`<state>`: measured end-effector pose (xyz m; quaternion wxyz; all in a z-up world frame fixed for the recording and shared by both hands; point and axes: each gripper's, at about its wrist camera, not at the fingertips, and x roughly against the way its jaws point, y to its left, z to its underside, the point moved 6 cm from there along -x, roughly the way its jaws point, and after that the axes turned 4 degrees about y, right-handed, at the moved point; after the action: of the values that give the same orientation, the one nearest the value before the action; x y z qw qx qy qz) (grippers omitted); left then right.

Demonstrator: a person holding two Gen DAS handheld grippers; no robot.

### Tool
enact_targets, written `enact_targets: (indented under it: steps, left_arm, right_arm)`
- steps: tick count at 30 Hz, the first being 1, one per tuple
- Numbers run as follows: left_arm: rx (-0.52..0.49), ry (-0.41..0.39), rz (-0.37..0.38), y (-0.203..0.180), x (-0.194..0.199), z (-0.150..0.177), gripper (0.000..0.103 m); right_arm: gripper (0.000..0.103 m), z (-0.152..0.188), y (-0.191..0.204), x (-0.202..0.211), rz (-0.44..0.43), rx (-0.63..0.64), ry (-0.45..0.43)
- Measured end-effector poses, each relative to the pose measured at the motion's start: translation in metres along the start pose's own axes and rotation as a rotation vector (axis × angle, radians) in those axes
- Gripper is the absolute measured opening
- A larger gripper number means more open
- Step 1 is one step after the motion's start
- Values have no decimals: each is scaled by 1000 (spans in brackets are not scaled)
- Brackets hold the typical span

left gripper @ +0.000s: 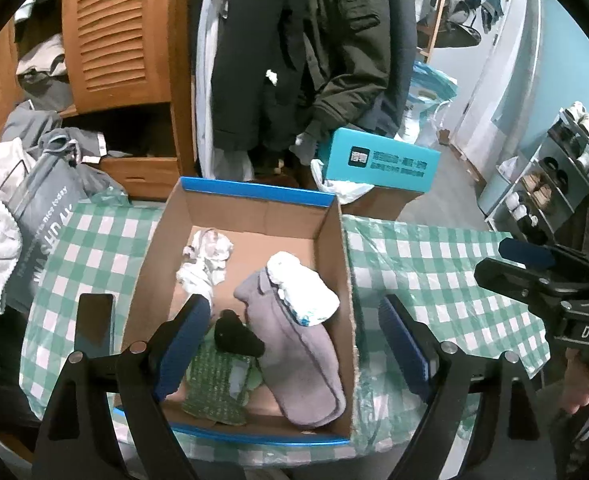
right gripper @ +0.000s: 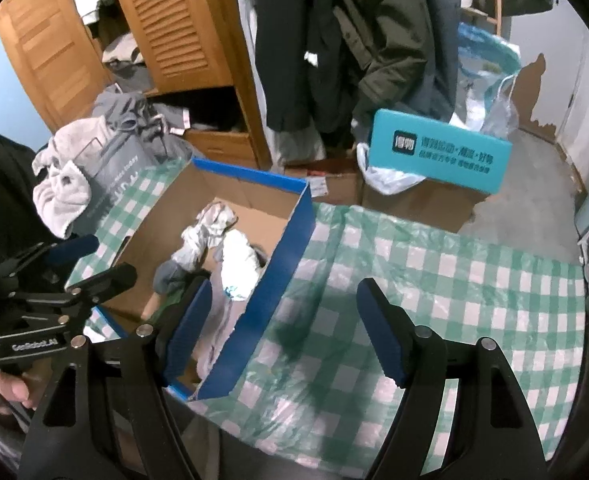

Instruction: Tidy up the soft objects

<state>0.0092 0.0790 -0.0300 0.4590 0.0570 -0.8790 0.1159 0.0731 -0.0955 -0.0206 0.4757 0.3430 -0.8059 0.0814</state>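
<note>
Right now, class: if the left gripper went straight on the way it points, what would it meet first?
Probably the soft items in the cardboard box: the open left gripper aims down at the grey slipper and the black item beside it. Depth is uncertain.

Left wrist view: sits directly above the near end of the cardboard box [left gripper: 254, 216], tilted steeply down and forward, close enough that the box interior fills the centre. Beyond the box: wardrobe [left gripper: 114, 32] and hanging coats [left gripper: 294, 40].

Right wrist view: sits to the right of the box [right gripper: 254, 248], same steep downward tilt, looking mostly onto the checked tablecloth [right gripper: 434, 280] beside the box, with the box's blue right wall centre-left.

Shared: the box, cloth, wardrobe [right gripper: 166, 20], coats [right gripper: 354, 40], teal carton [left gripper: 378, 164] [right gripper: 438, 152] behind the box. Each view catches the other gripper at its edge.
</note>
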Motion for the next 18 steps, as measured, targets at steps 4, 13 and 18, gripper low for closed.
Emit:
enact_targets:
  steps: [4, 13, 18]
  left_arm:
    - [-5, -28, 24, -10, 8, -3, 88]
    - [-35, -58, 61, -27, 17, -9, 88]
    - [-38, -53, 69, -32, 16, -10, 88]
  right_arm:
    - [75, 5, -3, 8, -4, 5, -12]
    - [75, 12, -16, 17, -8, -10, -20]
    - [75, 13, -21, 18, -3, -21, -22]
